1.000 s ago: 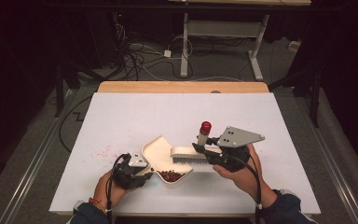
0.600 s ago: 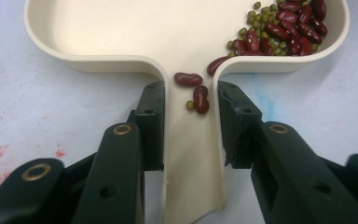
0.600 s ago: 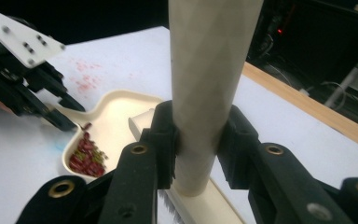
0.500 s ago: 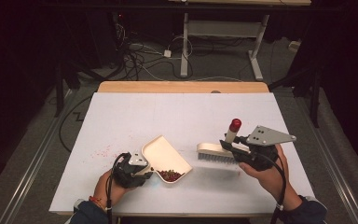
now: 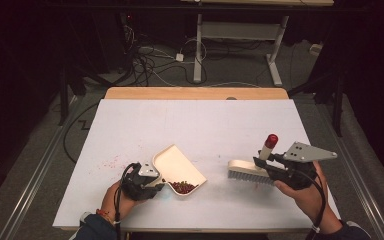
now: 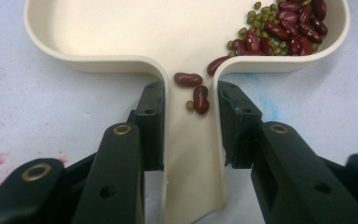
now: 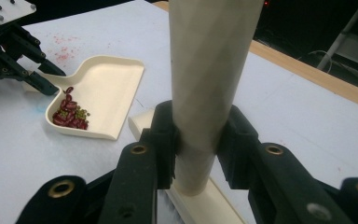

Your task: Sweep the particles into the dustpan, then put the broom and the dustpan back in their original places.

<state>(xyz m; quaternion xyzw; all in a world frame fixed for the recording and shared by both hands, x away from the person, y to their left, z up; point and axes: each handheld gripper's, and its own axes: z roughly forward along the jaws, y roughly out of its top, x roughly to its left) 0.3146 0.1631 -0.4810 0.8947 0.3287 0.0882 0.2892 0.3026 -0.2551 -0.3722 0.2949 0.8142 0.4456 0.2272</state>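
L gripper [image 5: 152,182] sits near the front-left of the white table [image 5: 195,125], jaws shut tight on the handle [image 6: 193,163] of a cream dustpan [image 5: 177,167]. In the left gripper view the two black pads press both sides of the handle w/ no gap. The dustpan lies flat on the table, open mouth pointing away from the person and toward the middle. Red beans [image 5: 182,187] plus some small green ones [image 6: 256,14] are piled in the corner of the pan next to the handle; a few red ones have rolled into the handle channel, right between the jaws.

R gripper [image 5: 266,162] is at the front-right, well apart from the dustpan. Its jaws are clamped on the upright cream handle [image 7: 205,93] of a brush [image 5: 247,170], gripping it low down, near the brush base. The handle stands roughly vertical w/ a red cap [image 5: 271,140] on top. Brush head lies level, bristles [image 5: 247,176] facing down at the table; can't tell if they touch the surface. Grey three-cornered plate [image 5: 307,151] sits atop this gripper.

Faint red smudges [image 5: 111,161] mark the table just left of the dustpan. Beyond the far edge of the table there's a wooden strip [image 5: 195,93], then cables [image 5: 150,65] on the floor and white desk legs [image 5: 198,45].
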